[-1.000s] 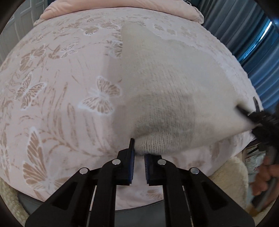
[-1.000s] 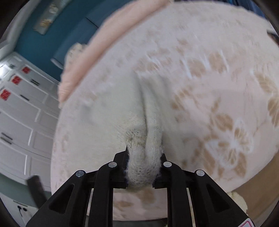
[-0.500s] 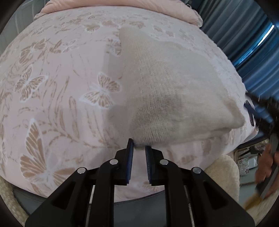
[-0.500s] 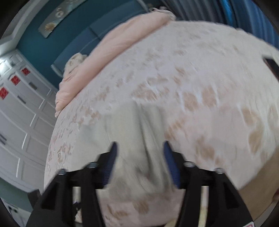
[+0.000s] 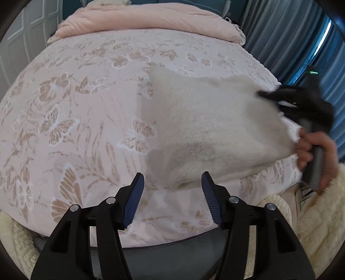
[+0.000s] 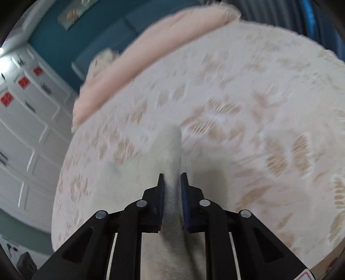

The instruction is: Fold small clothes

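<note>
A cream knitted garment (image 5: pixel 215 129) lies folded on the pink butterfly bedspread (image 5: pixel 75 120), right of middle in the left wrist view. My left gripper (image 5: pixel 172 183) is open and empty, its jaws standing wide just before the garment's near edge. My right gripper (image 6: pixel 171 183) is shut on a fold of the cream garment (image 6: pixel 172 155) and shows at the garment's far right edge in the left wrist view (image 5: pixel 280 97), blurred by motion.
A pink folded quilt (image 5: pixel 146 19) lies along the head of the bed. Blue curtains (image 5: pixel 301 43) hang on the right. White cupboard doors (image 6: pixel 25 129) stand on the left of the right wrist view. A fluffy cream rug (image 5: pixel 280 206) lies at the bed's foot.
My left gripper has opened wide and drawn back from the garment's near edge. My right gripper opened, moved up along the right edge, and has shut on a fold there.
</note>
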Available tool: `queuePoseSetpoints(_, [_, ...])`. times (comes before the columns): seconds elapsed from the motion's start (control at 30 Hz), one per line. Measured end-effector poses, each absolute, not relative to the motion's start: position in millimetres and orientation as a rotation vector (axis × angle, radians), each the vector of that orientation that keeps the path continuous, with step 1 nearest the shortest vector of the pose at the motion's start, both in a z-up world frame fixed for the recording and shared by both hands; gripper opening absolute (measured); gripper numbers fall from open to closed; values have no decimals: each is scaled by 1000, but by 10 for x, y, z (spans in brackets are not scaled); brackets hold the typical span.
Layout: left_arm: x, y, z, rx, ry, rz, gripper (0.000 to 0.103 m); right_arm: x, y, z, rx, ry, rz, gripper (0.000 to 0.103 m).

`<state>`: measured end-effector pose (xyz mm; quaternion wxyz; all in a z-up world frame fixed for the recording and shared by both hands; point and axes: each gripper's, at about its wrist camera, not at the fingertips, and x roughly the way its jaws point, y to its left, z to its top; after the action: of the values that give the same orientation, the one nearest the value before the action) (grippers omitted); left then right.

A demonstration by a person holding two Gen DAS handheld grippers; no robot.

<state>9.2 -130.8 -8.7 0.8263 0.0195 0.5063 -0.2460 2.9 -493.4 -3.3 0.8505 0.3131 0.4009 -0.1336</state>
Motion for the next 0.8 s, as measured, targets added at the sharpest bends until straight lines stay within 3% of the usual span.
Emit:
queuePoseSetpoints(0.07, [114,-1328,-174,35,1105,-514,54,134,-4985,-524,642,1041,-285,14])
queuePoseSetpoints(0.1, [120,-1345,-216,34,1120,-513,54,104,-4986,-593,646,1046,-267,19])
queuePoseSetpoints(0.27, [62,-1394,-224,67,1112,-524,55,-248,-4867,249,643,817,-296,26])
queuePoseSetpoints(0.3, [55,-1394,-215,82,1100,-517,61,-282,-4734,441,595,790,-282,26])
queuePoseSetpoints(0.43, [67,-1381,-226,92,1098,-495,64,-194,-4063,731,493,797,-100,26])
queuePoseSetpoints(0.53, [67,-1362,-234,94,1111,-476,65,28,-3359,277,358,959,-3,25])
queuePoseSetpoints(0.6, [52,-1328,-219,103,1106,-459,68,166,-2989,-354,219,1123,-15,25])
queuePoseSetpoints(0.63, [45,-1305,-204,106,1102,-450,70,136,-2908,-417,177,1090,-36,25])
queuePoseSetpoints(0.8, [34,-1152,-140,111,1087,-413,73,-36,-2919,277,231,971,-13,23])
